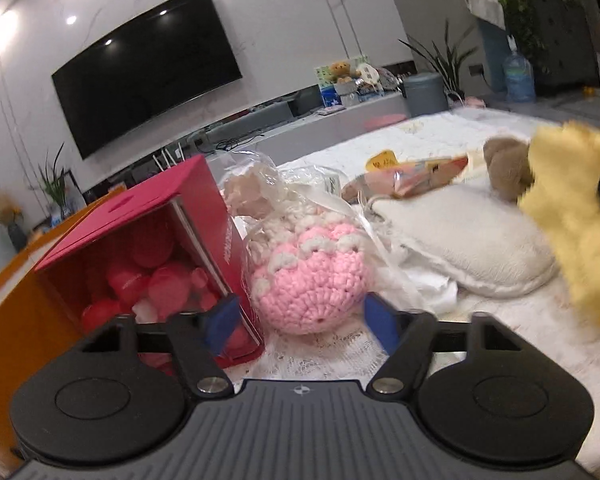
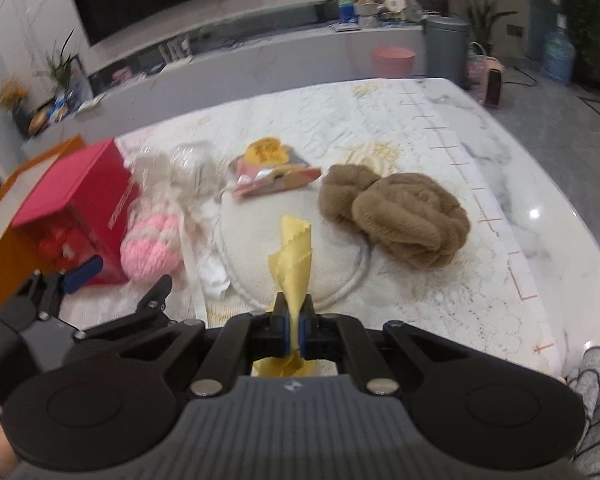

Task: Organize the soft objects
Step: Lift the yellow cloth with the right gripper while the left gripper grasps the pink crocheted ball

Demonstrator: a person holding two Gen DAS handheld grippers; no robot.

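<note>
Indoor light, fairly bright, comes from ceiling spots that glare as white patches on the glossy wall [image 1: 28, 20] and dot the dark television [image 1: 148, 68]. Both fisheye views bend straight lines hard toward the edges. The yellow cloth [image 1: 576, 216] smears with motion blur in the left wrist view; the red box [image 2: 72, 208] looks soft in the right. Shadows are faint, colours slightly washed
</note>
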